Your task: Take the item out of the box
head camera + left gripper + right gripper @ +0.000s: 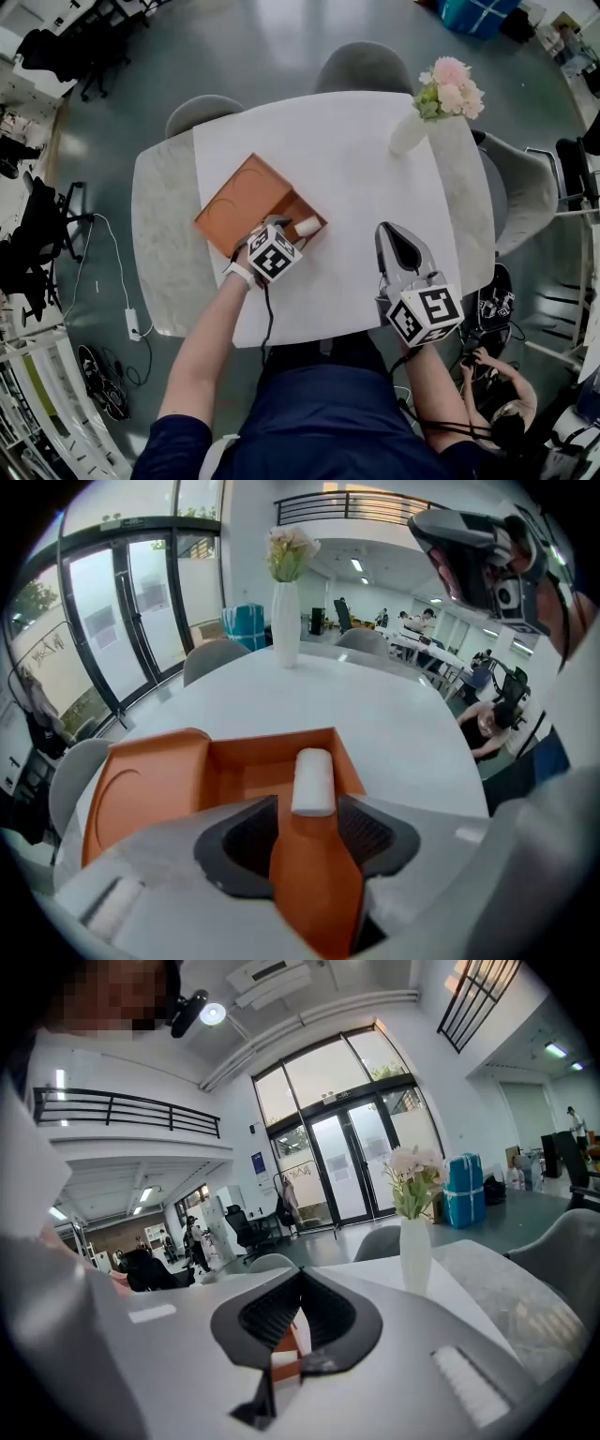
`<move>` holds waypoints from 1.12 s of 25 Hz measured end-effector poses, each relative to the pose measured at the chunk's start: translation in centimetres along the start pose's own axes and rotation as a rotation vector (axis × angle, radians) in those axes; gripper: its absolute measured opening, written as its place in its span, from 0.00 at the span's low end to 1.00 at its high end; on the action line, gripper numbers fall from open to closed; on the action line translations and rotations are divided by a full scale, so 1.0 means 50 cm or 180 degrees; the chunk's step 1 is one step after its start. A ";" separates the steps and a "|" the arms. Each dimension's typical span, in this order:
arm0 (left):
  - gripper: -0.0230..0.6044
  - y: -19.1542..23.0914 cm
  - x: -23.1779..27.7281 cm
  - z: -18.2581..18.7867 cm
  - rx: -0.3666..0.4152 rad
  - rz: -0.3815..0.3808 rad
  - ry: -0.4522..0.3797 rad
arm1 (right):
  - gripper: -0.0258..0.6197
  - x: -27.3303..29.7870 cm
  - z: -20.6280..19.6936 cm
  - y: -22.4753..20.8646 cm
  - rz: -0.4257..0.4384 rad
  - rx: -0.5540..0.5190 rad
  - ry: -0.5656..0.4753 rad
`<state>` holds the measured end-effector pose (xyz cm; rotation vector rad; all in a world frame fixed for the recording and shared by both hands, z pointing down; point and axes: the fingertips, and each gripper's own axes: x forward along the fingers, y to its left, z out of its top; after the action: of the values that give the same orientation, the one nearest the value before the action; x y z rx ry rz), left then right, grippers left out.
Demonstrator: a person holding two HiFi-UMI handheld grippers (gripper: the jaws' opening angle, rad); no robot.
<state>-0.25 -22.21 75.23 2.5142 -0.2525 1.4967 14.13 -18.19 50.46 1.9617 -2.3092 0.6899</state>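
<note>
The task is barely begun: the item is inside the box and nothing grips it yet. What is left, by my reading, is to close on it, lift it over the wall and set it down outside.

The lid (239,192) lies folded flat at the box's left. It is orange card, matt, with a round ring pressed into its face. The box (298,208) itself is the same stiff card, a shallow square tray with thin upright walls, and it sits on the table (356,159), which is smooth and white with paler mottled edges.

The item (313,782) lies in the box, against its right-hand wall. It is a short white cylinder with rounded ends and a soft, dull surface.

The left gripper (311,810) hangs just over the box's near wall, tilted down. Its jaws stand wide, their dark ribbed pads on either side of the item's near end and not pressing on it.

The right gripper (394,234) is well right of the box, over bare table. Its jaws meet at the tips, with nothing between them.

Far right of the box stands a slim white vase (409,131) of pink flowers (448,89).
</note>
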 end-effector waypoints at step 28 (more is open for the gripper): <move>0.31 0.022 0.009 0.014 -0.0358 0.0365 -0.0184 | 0.04 -0.019 -0.016 0.015 0.0109 0.0012 0.0105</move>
<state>0.28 -23.47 75.43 2.4937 -0.4841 1.4087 13.41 -16.95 50.68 1.9016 -2.3293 0.7241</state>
